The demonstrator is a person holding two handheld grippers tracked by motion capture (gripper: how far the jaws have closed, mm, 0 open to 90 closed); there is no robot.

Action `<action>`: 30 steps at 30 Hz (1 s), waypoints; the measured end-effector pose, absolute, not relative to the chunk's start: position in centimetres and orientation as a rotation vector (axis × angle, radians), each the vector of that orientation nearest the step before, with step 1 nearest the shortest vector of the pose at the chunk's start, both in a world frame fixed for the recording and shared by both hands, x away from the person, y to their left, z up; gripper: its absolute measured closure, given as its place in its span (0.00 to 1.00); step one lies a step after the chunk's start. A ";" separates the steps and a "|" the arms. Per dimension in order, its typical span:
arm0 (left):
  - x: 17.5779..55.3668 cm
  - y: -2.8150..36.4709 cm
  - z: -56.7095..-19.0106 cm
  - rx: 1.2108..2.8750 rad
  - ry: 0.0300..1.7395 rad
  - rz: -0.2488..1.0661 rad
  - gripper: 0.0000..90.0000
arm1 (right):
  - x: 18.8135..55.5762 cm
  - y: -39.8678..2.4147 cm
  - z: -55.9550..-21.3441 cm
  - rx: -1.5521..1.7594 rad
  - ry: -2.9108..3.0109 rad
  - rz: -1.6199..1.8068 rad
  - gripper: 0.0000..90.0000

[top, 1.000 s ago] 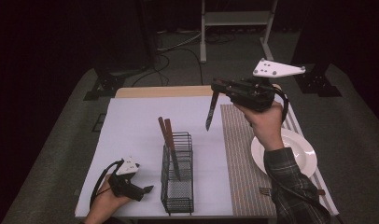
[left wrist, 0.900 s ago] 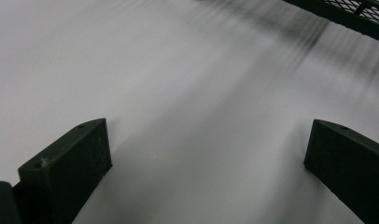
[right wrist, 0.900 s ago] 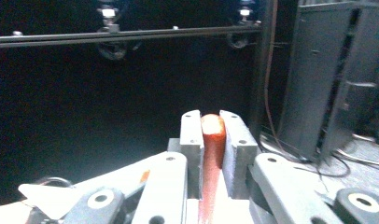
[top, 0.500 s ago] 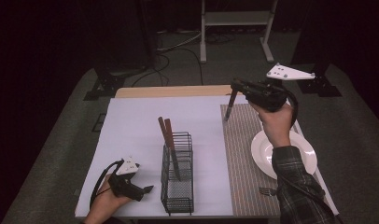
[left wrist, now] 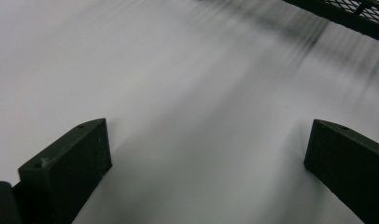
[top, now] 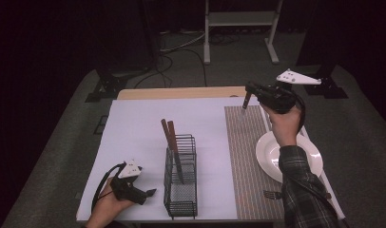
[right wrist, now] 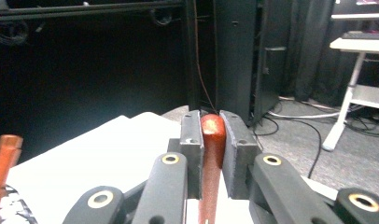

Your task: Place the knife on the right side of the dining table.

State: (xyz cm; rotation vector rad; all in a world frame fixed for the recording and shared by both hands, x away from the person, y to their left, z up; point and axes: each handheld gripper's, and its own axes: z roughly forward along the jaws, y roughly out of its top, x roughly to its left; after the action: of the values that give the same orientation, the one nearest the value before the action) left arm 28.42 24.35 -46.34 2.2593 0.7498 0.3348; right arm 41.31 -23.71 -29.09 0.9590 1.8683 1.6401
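My right gripper (top: 248,97) is shut on the red-brown handle of a knife (top: 244,107). Its blade hangs down over the far end of the striped placemat (top: 246,156). In the right gripper view the handle (right wrist: 213,140) is pinched upright between both pads of the gripper (right wrist: 213,133). A black wire basket (top: 181,190) stands near the front middle with two brown-handled utensils (top: 168,133) leaning in it. My left gripper (top: 150,192) rests at the front left of the white table (top: 134,128), just left of the basket. Its jaws stand open over bare surface (left wrist: 206,154) with nothing between them.
A white plate (top: 269,152) lies on the placemat's right side under my right forearm. A fork (top: 273,194) lies near the front edge below it. A brown handle tip (right wrist: 5,154) shows at the left of the right gripper view. Dark floor with cables and stands surrounds the table.
My right hand has carried the knife rightward and down, from above the table's middle to the far end of the placemat. The left gripper has stayed put.
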 end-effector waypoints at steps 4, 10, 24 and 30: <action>28.4 24.4 -46.3 2.263 0.748 0.335 0.00 | 42.1 -24.1 -30.2 1.003 1.855 1.630 0.89; 28.4 24.4 -46.3 2.262 0.748 0.335 0.00 | 43.0 -24.6 -31.9 1.060 1.838 1.616 0.89; 28.4 24.4 -46.3 2.264 0.747 0.336 0.00 | 43.8 -25.1 -34.1 1.129 1.819 1.607 0.89; 28.4 24.4 -46.3 2.264 0.748 0.335 0.00 | 43.6 -25.7 -34.2 1.142 1.810 1.591 0.88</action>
State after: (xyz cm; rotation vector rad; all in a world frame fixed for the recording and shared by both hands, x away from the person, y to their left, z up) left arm 28.43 24.38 -46.33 2.2636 0.7476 0.3353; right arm 43.63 -25.66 -34.15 1.1422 1.8103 1.5912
